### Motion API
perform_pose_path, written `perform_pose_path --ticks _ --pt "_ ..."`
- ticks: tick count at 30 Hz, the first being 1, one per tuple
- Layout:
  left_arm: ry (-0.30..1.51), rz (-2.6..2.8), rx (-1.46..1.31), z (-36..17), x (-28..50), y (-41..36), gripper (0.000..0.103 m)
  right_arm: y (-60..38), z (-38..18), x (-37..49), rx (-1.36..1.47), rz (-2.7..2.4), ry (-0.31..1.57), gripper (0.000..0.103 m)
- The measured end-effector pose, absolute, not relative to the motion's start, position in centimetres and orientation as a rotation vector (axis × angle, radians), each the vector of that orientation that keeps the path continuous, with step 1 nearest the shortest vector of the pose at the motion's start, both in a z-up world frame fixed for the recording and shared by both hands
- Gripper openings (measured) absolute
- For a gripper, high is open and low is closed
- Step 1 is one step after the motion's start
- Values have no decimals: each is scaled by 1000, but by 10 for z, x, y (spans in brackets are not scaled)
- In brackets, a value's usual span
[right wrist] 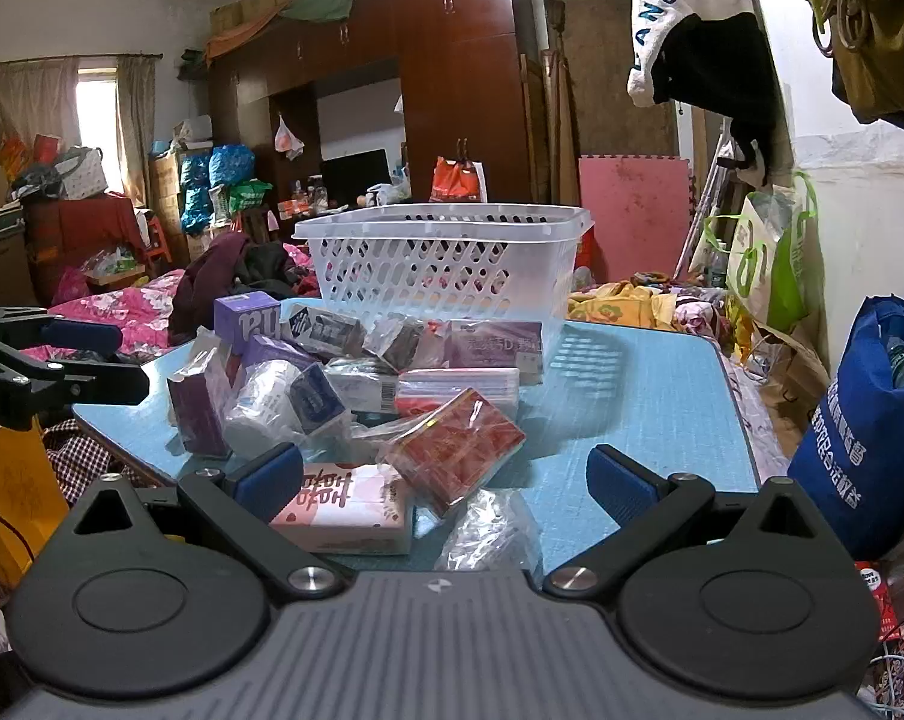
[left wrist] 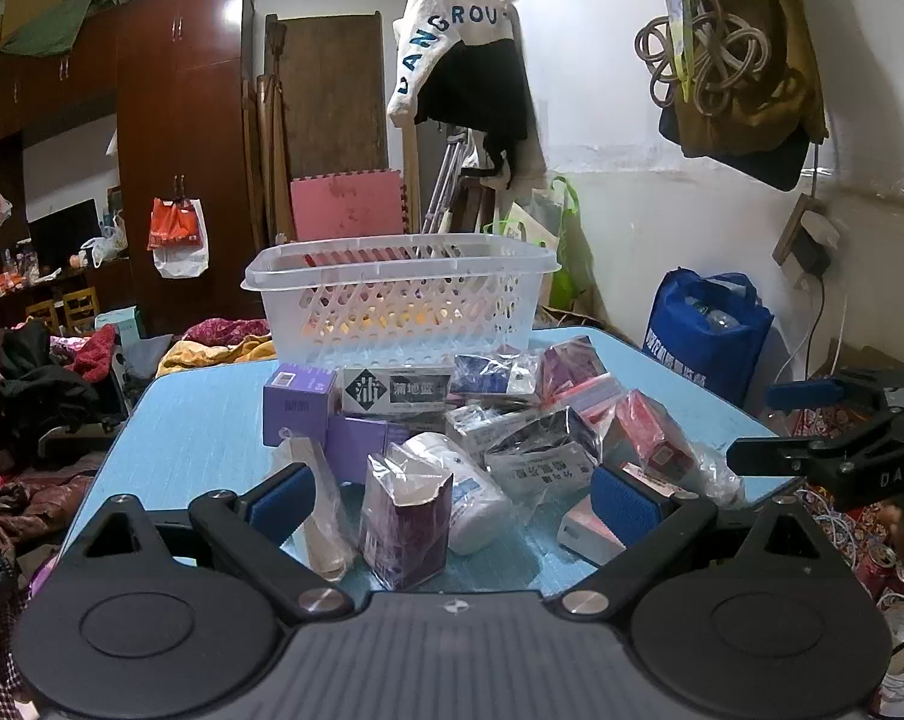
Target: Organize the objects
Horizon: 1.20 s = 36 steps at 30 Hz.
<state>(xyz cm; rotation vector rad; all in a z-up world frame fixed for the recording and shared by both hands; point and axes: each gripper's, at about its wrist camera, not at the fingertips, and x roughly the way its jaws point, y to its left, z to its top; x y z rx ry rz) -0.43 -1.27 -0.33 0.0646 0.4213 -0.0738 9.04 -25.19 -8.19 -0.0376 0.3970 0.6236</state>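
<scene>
Left gripper [left wrist: 457, 498], right gripper [right wrist: 446, 480] – both agape, empty – boxes [left wrist: 452, 420] before basket [left wrist: 401, 294].

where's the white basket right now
The white basket stands upright at the far end of the blue table, centre in both wrist views, just behind the pile of boxes.
</scene>
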Motion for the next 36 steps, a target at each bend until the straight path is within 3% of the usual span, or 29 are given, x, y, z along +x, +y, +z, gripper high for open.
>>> perform_pose_path --ticks 12,18,36 --pt "400 -80 53 -2 -4 -11 103 -252 -82 91 -44 628 401 103" --pt "301 -22 40 0 -4 -6 103 -251 -83 90 -53 633 403 103" --pt "370 -21 82 -2 3 -6 103 -251 -84 91 -56 634 412 103"
